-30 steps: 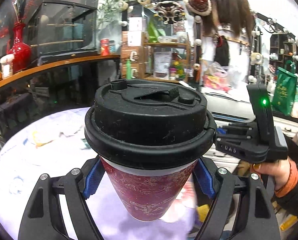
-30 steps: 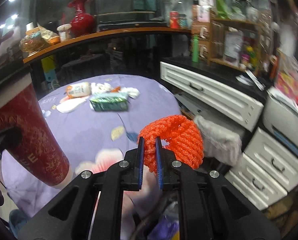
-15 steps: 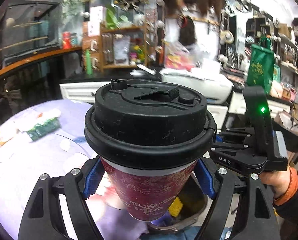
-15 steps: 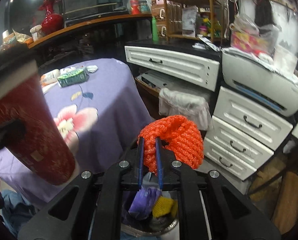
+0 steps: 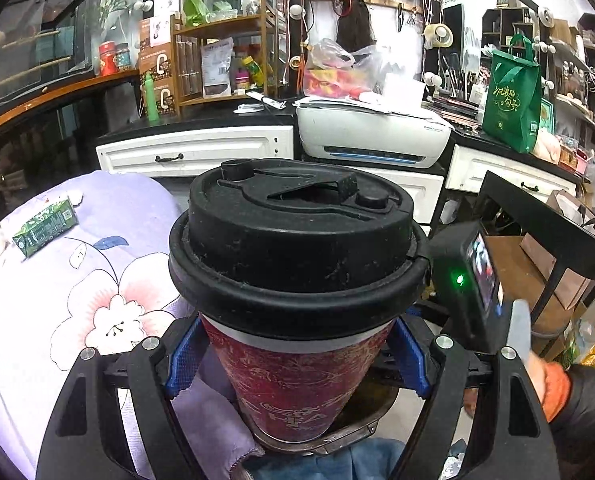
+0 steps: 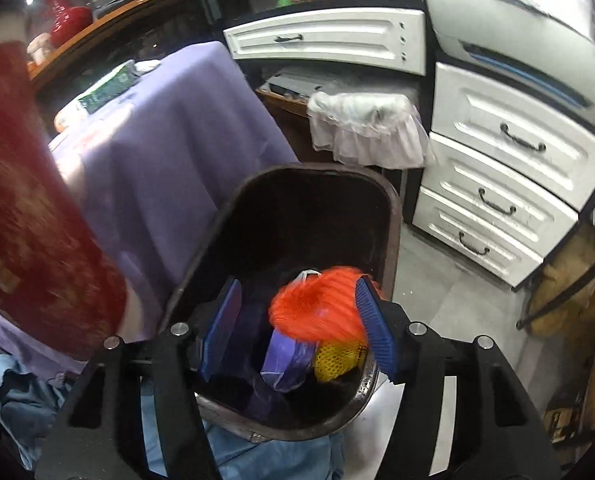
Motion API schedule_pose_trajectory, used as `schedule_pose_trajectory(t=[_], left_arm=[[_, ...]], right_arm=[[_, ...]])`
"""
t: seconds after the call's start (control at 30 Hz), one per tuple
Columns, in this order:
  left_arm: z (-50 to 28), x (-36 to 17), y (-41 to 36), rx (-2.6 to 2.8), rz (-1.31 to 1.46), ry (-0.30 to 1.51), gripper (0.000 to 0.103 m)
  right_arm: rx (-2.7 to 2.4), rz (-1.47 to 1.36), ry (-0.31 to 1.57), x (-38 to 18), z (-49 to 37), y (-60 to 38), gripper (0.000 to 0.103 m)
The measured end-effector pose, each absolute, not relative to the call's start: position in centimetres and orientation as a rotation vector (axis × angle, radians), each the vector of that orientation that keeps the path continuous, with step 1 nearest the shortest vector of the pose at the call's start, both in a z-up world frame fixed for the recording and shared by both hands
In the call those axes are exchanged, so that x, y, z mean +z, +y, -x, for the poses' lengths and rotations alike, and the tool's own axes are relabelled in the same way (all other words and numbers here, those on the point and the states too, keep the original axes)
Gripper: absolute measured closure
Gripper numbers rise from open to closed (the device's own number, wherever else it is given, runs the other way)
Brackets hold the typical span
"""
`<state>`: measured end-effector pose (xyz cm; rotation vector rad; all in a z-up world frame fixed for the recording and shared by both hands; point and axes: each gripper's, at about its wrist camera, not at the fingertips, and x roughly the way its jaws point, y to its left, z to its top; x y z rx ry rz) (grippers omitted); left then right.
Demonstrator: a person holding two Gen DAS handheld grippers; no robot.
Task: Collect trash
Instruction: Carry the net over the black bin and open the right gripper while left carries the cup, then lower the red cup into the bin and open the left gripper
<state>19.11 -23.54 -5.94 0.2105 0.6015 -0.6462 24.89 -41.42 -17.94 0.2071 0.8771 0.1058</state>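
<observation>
My left gripper [image 5: 297, 360] is shut on a red paper cup [image 5: 293, 384] with a black lid, held upright over the dark trash bin [image 5: 357, 432]. The cup also shows blurred at the left of the right wrist view [image 6: 29, 220]. My right gripper [image 6: 297, 328] is open above the bin [image 6: 391, 216]. An orange mesh net [image 6: 317, 308] is loose between the fingers, blurred, against the right pad [image 6: 373, 328]. Purple and yellow trash lies inside the bin.
A round table with a purple flowered cloth [image 5: 57, 300] stands left of the bin, with a green carton [image 5: 45, 226] on it. White drawers [image 6: 497, 160] and a printer [image 5: 373, 132] stand behind. A lined bin [image 6: 365, 124] is beyond.
Both grippers swung from the table to above the bin. My right gripper opened and released the orange net, which is dropping. The left still holds the cup.
</observation>
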Motion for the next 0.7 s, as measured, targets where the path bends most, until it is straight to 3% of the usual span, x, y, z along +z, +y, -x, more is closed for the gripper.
schedule_pose_trajectory(t=[0.7], left_arm=[[-20.8,-11.5,-27.4,-0.643,-0.266,0.707,0.025]], right_arm=[[-0.11,-0.196,0.754,-14.1,-21.1,-45.6,0.041]])
